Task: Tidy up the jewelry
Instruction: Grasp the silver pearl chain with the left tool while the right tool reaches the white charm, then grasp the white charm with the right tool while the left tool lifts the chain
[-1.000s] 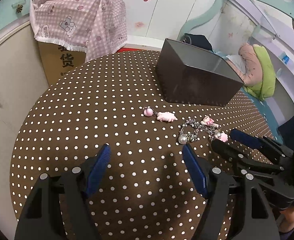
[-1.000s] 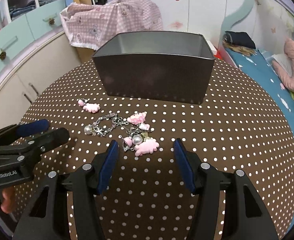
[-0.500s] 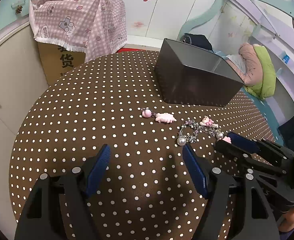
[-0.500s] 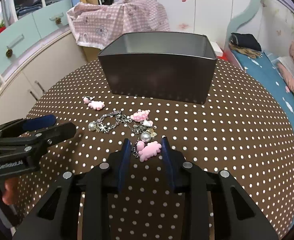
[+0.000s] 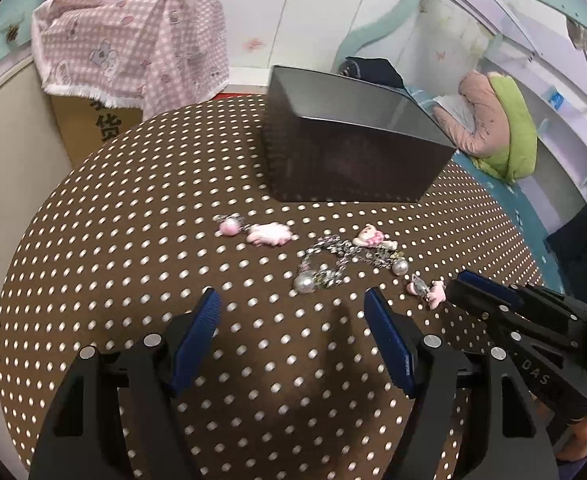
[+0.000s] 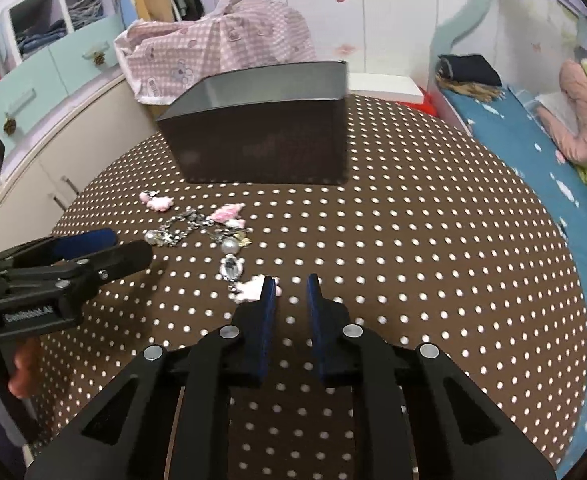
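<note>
A tangle of silver chain with pearls and pink charms (image 5: 345, 258) lies on the brown dotted table (image 5: 133, 240) in front of a dark grey metal box (image 5: 353, 148). A separate pink charm piece (image 5: 269, 234) lies to its left. My left gripper (image 5: 293, 308) is open and empty, just short of the chain. My right gripper (image 6: 289, 292) has narrowed to a small gap, with the pink end charm (image 6: 251, 289) against the outside of its left finger, not between the jaws. The chain (image 6: 197, 226) and box (image 6: 265, 136) lie beyond it.
A pink checked cloth (image 5: 133, 48) covers a cardboard carton behind the table. Cabinets (image 6: 53, 64) stand to the left and a bed with pillows (image 6: 573, 128) to the right. The left gripper's fingers (image 6: 105, 254) show at the left of the right wrist view.
My right gripper has narrowed from wide open to a small gap and shifted right, past the pink end charm. The chain has stretched out towards it. My left gripper stays open.
</note>
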The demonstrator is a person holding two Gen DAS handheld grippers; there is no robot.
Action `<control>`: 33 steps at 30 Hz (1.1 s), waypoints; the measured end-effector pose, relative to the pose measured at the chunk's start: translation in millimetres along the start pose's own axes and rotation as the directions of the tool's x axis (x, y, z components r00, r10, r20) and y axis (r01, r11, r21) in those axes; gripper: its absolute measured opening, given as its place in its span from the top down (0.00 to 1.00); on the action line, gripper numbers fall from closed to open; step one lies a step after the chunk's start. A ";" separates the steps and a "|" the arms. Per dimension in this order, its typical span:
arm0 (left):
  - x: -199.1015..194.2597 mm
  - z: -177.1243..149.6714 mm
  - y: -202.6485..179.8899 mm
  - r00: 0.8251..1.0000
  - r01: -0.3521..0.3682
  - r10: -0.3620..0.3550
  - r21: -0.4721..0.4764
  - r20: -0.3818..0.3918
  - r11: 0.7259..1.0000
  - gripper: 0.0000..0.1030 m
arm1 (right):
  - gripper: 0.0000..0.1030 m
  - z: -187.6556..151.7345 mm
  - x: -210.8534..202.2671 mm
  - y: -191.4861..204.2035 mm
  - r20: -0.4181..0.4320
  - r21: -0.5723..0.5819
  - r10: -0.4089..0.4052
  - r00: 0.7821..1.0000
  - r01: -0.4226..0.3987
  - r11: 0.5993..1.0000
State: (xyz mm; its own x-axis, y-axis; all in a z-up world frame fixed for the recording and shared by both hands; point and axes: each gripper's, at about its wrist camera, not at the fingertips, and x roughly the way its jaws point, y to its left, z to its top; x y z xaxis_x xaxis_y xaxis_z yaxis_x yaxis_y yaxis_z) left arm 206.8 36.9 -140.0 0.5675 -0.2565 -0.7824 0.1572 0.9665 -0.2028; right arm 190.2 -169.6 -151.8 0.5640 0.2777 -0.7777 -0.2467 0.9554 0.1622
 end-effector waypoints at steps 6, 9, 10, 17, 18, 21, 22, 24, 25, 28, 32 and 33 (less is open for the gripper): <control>10.7 6.0 -18.7 0.999 -0.051 0.051 0.070 0.008 0.996 0.38 | 0.82 -3.7 -3.8 -8.5 0.007 0.027 0.026 1.000 -0.026 0.999; 14.0 6.8 -25.0 0.995 -0.095 0.093 0.118 0.019 0.988 0.51 | 0.82 -4.6 -5.7 -12.3 0.011 0.034 0.032 0.999 -0.033 0.999; 14.7 6.9 -25.8 0.994 -0.108 0.105 0.130 0.026 0.986 0.56 | 0.82 -4.6 -6.0 -12.9 0.012 0.035 0.034 0.999 -0.034 0.999; 9.1 3.3 -19.9 0.996 -0.083 0.079 0.144 0.036 0.986 0.85 | 0.82 -3.9 -8.6 -14.6 0.017 0.045 0.045 0.999 -0.046 0.998; 7.6 1.9 -18.5 0.996 -0.084 0.080 0.142 0.036 0.986 0.85 | 0.82 -3.8 -9.0 -14.1 0.017 0.045 0.046 0.999 -0.047 0.998; 1.3 -2.2 -12.0 0.997 -0.069 0.065 0.133 0.035 0.989 0.85 | 0.82 -4.4 -10.0 -13.3 0.014 0.043 0.049 0.999 -0.049 0.998; -2.4 -3.4 -9.8 0.998 -0.056 0.052 0.127 0.037 0.990 0.85 | 0.82 -4.7 -10.2 -12.6 0.015 0.044 0.051 0.999 -0.052 0.998; -12.7 -6.6 -6.0 0.999 -0.033 0.029 0.118 0.042 0.992 0.85 | 0.80 -4.8 -9.2 -9.9 0.013 0.044 0.061 0.998 -0.061 0.997; -17.9 -7.2 -3.9 0.999 -0.024 0.019 0.111 0.047 0.994 0.85 | 0.76 -4.9 -9.2 -8.5 0.014 0.046 0.066 0.998 -0.066 0.997; -31.3 -7.3 2.0 0.998 0.003 -0.008 0.087 0.060 0.996 0.85 | 0.47 -4.9 -8.9 -0.7 0.019 0.040 0.063 0.998 -0.064 0.997; -48.5 -5.9 6.8 0.996 0.020 -0.026 0.071 0.088 0.997 0.85 | 0.46 -3.1 -6.3 12.1 0.018 0.010 0.064 0.998 -0.065 0.998; -52.0 -5.4 6.6 0.995 0.020 -0.027 0.072 0.094 0.997 0.85 | 0.46 -2.5 -4.8 14.7 0.015 0.003 0.061 0.998 -0.061 0.998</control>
State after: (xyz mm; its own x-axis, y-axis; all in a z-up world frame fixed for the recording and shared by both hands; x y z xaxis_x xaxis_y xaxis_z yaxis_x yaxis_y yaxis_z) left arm 174.0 56.6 -103.8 0.6364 -0.2821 -0.7179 0.2266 0.9580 -0.1757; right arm 181.9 -157.1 -147.2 0.5594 0.3365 -0.7575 -0.2779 0.9371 0.2111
